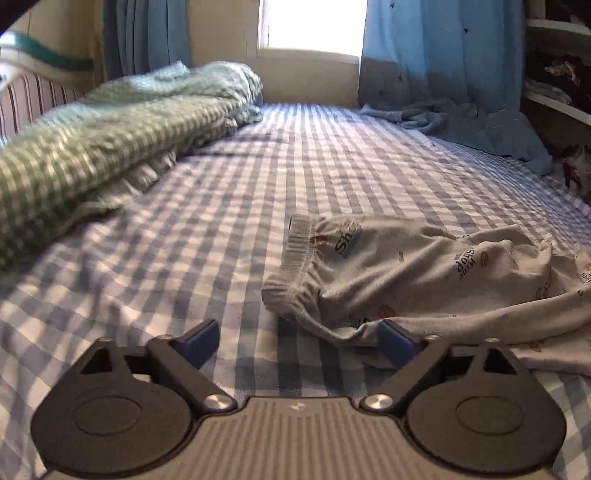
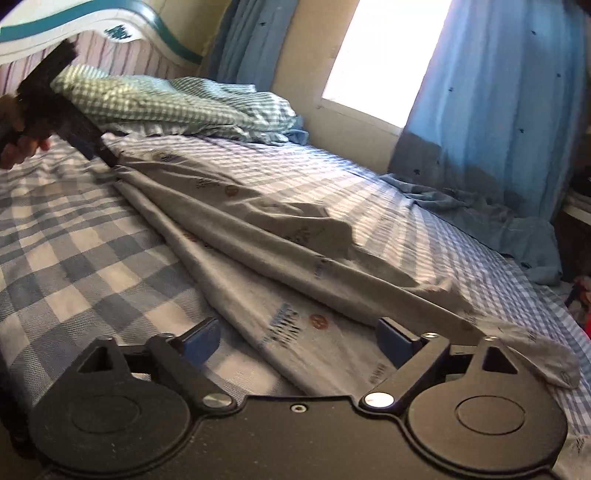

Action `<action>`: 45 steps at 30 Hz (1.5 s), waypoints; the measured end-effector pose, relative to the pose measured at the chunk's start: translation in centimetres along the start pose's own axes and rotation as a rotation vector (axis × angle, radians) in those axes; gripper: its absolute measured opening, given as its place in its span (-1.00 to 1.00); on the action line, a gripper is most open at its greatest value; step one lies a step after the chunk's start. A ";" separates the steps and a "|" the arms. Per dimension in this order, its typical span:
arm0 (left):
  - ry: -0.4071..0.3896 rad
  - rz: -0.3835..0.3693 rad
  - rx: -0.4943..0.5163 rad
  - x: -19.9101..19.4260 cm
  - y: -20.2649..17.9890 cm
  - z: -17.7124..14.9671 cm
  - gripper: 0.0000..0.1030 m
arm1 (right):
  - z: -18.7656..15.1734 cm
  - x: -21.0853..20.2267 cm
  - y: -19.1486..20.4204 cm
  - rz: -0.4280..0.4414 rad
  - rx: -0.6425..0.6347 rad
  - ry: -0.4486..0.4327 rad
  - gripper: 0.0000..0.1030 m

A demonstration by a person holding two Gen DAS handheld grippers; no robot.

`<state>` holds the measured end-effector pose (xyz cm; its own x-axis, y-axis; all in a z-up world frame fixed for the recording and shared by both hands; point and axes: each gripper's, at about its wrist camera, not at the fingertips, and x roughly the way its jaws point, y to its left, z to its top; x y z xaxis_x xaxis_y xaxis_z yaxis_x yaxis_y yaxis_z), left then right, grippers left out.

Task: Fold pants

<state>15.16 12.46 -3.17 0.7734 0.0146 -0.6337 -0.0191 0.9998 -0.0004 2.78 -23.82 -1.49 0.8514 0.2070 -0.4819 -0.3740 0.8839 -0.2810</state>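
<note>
Nearest the left wrist camera, the left gripper (image 1: 297, 341) has its two blue-padded fingers (image 1: 201, 341) spread wide apart with nothing pinched between them; only checked sheet shows in the gap, and grey cloth lies just beside the pad at 3 o'clock. Grey printed pants (image 1: 417, 280) lie crumpled on the blue-and-white checked bed sheet (image 1: 166, 258), their ribbed waistband toward the middle of that view and the legs trailing off toward 3 o'clock. From the right wrist camera, the right gripper (image 2: 297, 341) also stands wide apart, hovering over one pant leg, with cloth under the gap but no pad pressing it. The pants (image 2: 258, 236) run from there in a long rumpled band toward 10 o'clock, where the other gripper, blurred and held in a person's hand (image 2: 20, 144), sits at the waistband end. Farther back at 11 o'clock lies a bunched green checked blanket (image 1: 110, 147). At 2 o'clock a blue cloth (image 1: 461, 118) is heaped below blue star-print curtains (image 1: 443, 48). A bright window (image 1: 314, 26) glows at 12 o'clock.
</note>
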 end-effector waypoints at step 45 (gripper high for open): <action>0.045 -0.397 0.776 5.3 -39.2 5.0 -0.94 | -10.5 7.7 -42.0 -0.168 1.376 0.004 -0.99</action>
<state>23.18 -26.62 -2.70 0.6053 -0.3205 -0.7286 0.6959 0.6575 0.2889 21.23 -63.77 -2.09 0.8477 0.0594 -0.5272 0.3934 0.5963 0.6998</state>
